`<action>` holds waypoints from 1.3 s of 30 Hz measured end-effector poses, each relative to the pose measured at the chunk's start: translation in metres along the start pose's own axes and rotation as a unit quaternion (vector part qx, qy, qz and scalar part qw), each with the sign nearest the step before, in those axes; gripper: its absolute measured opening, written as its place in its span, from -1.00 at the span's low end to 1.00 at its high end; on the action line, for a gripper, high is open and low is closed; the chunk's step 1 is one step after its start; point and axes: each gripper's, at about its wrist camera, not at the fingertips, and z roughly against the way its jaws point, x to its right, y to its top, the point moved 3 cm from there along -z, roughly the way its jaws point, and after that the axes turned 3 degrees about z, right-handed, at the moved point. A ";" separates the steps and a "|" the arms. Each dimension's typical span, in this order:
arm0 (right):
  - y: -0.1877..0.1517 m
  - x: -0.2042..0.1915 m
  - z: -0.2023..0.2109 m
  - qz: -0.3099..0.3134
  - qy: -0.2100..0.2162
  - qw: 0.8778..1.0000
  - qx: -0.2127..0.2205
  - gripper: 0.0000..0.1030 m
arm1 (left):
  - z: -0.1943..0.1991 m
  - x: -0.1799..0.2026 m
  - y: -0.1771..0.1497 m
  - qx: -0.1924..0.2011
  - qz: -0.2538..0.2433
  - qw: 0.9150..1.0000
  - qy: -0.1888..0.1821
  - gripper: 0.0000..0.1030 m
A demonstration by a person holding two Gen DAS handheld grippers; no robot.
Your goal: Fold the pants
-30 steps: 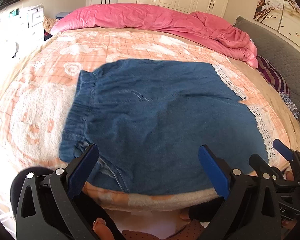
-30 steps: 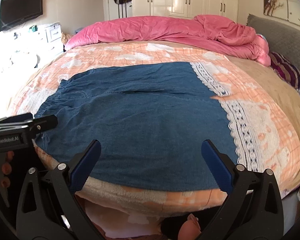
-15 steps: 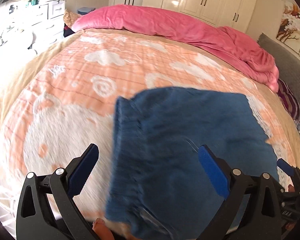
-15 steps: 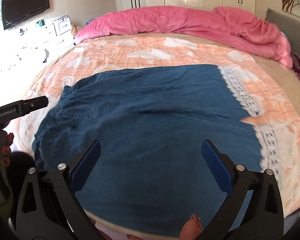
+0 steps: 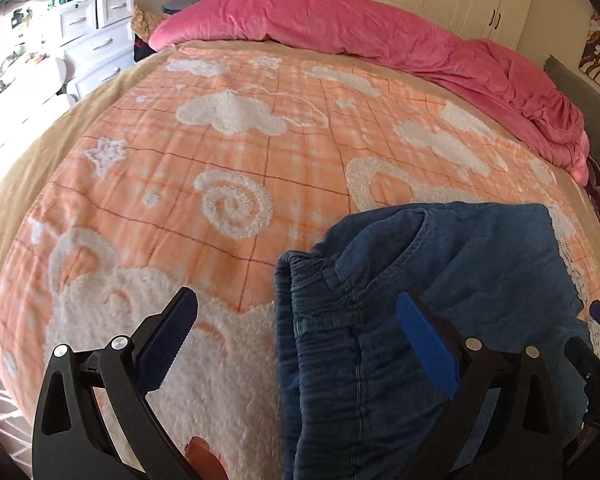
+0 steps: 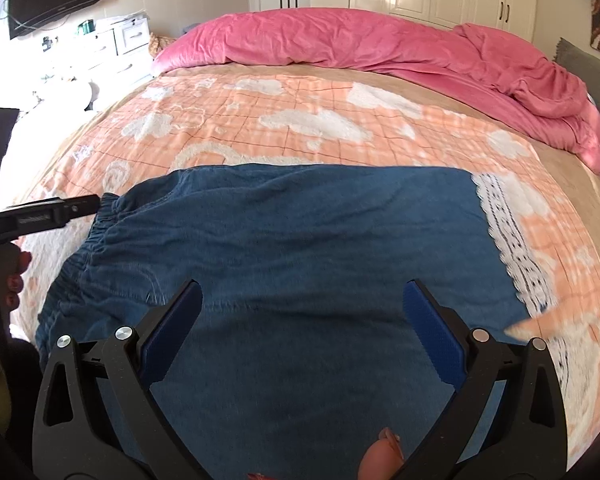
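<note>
**Slack denim and wide jaws: where this fold could slip**

The blue denim pants (image 6: 300, 248) lie spread across the near half of the peach fleece blanket (image 6: 300, 120), elastic waistband (image 6: 100, 236) to the left and white lace hems (image 6: 512, 248) to the right. Both tools stand with jaws apart and nothing between them: the right gripper (image 6: 302, 320) hovers over the middle of the cloth, the left gripper (image 5: 296, 332) over the waistband end, where the denim looks bunched and slightly lifted.

Likely risks, as I judge them:

- A pinch at the rumpled waistband could catch only the top layer, so the layers separate and the fold comes out crooked.
- The fleece is plush; a low bite might grab blanket along with denim and drag it.
- The near edge of the pants sits close to the bed's near side, so a pull toward the person could slide them off.
- The pink duvet (image 6: 360, 44) lies well apart at the far side and poses no obstacle.
</note>
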 end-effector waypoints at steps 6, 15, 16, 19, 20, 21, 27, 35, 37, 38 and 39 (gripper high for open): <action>0.022 -0.001 -0.025 0.017 -0.001 1.000 -0.006 0.84 | -0.025 -0.009 0.006 -0.005 0.007 1.000 -0.014 0.92; 0.056 -0.005 -0.063 0.060 0.034 0.997 -0.025 0.84 | -0.052 0.002 0.006 -0.032 -0.044 0.998 -0.031 0.90; 0.059 -0.006 -0.067 0.067 0.033 0.997 -0.024 0.84 | -0.053 0.001 0.007 -0.032 -0.044 0.998 -0.035 0.89; 0.070 -0.010 -0.081 0.086 0.048 0.995 -0.031 0.84 | -0.055 -0.003 0.009 -0.031 -0.038 0.998 -0.049 0.81; 0.074 -0.012 -0.086 0.089 0.058 0.994 -0.035 0.84 | -0.055 -0.004 0.010 -0.029 -0.034 0.998 -0.052 0.73; 0.076 -0.014 -0.089 0.091 0.066 0.993 -0.037 0.84 | -0.056 -0.005 0.012 -0.026 -0.033 0.998 -0.050 0.52; 0.089 -0.028 -0.110 0.120 0.086 0.988 -0.043 0.84 | -0.050 -0.001 0.012 -0.008 -0.035 0.997 -0.071 -0.20; 0.099 -0.050 -0.128 0.206 0.077 0.974 -0.050 0.84 | -0.027 0.000 0.015 0.039 -0.038 0.995 -0.083 -0.39; 0.100 -0.057 -0.129 0.239 0.067 0.968 -0.046 0.84 | -0.016 0.006 0.013 0.064 -0.060 0.994 -0.071 -0.39; 0.100 -0.060 -0.129 0.252 0.065 0.965 -0.044 0.84 | -0.011 0.009 0.013 0.074 -0.069 0.993 -0.066 -0.39; 0.101 -0.066 -0.129 0.271 0.071 0.959 -0.044 0.84 | -0.006 0.012 0.012 0.086 -0.080 0.991 -0.060 -0.39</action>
